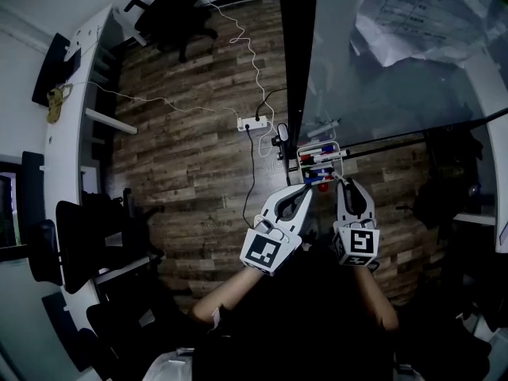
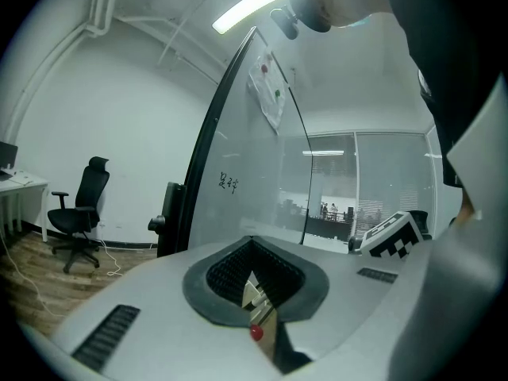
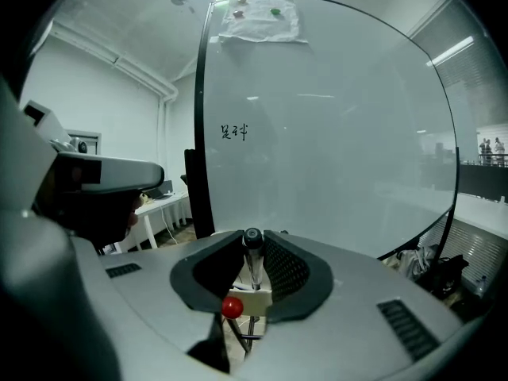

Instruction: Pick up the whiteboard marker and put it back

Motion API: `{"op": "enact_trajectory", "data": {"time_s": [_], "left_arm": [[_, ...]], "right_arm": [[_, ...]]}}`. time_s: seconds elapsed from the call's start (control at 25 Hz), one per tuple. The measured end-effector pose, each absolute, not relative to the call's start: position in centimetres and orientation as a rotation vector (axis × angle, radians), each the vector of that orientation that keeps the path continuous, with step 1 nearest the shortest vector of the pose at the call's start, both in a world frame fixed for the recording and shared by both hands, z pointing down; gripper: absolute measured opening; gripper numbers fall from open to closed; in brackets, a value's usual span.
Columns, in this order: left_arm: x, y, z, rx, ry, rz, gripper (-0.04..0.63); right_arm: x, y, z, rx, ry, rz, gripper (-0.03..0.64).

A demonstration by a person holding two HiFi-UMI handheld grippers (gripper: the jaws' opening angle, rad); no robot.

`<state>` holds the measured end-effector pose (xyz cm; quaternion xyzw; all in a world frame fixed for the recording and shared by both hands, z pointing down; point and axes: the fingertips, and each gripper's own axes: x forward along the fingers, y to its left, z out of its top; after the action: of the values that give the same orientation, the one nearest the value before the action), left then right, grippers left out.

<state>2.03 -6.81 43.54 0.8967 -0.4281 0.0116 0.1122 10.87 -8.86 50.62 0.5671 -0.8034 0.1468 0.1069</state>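
Note:
A whiteboard marker with a black cap stands upright between the tips of my right gripper, which is shut on it. In the head view the right gripper points at the wire marker tray on the ledge of the glass whiteboard. Red and blue markers lie in the tray. A red marker end shows below the jaws. My left gripper is just left of the tray. In the left gripper view its tips meet with nothing between them, and the same red end lies beneath.
Papers are pinned at the top of the board. A power strip with trailing cables lies on the wood floor by the board's black frame. Office chairs and desks stand along the left wall.

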Motion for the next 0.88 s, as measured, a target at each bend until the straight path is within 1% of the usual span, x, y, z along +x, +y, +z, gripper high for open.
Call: {"op": "enact_trajectory", "data": {"time_s": [0.88], "left_arm": [[1.0, -3.2, 41.6, 2.700, -1.259, -0.030, 0.006]], "right_arm": [[10.7, -5.2, 46.9, 1.724, -2.416, 0.303, 0.086]]}}
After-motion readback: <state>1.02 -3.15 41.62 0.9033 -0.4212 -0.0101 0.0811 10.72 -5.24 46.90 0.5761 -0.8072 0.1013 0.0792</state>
